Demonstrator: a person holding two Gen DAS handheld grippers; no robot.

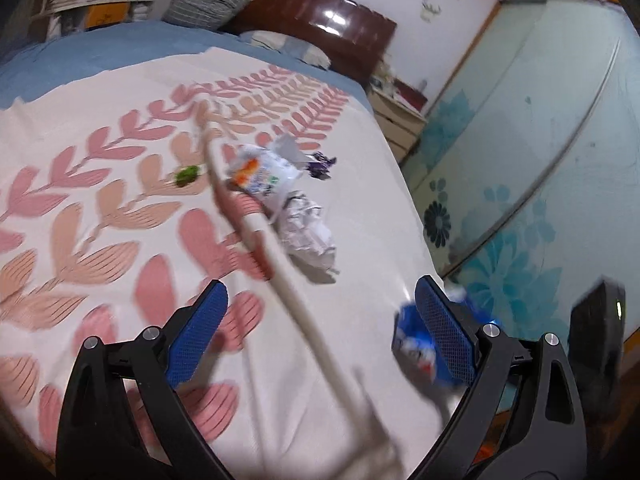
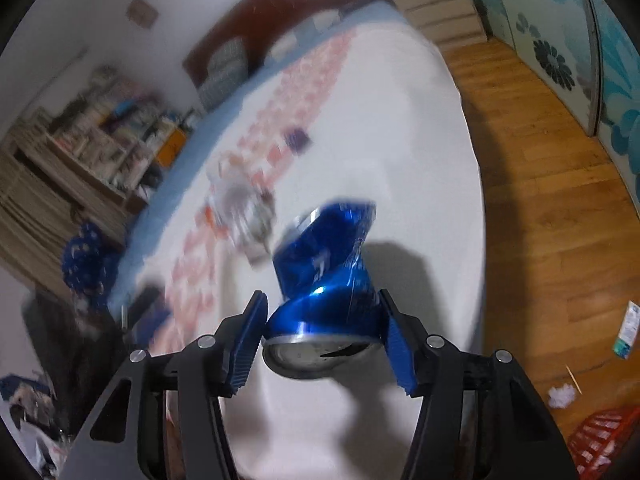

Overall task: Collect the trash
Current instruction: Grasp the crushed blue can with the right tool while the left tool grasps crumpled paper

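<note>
While the right tongs (image 2: 324, 336) clamp the crushed blue can (image 2: 326, 272) above the near end of the bed (image 2: 420, 160), the left tongs (image 1: 320, 332) stand apart and empty. Crumpled paper (image 1: 308, 232) and wrappers (image 1: 264, 176) lie farther along the bed.

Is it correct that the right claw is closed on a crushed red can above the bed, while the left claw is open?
Not quite: the can is blue, not red, as the right wrist view shows. The right claw is closed on it above the bed, and the left claw is open.
</note>
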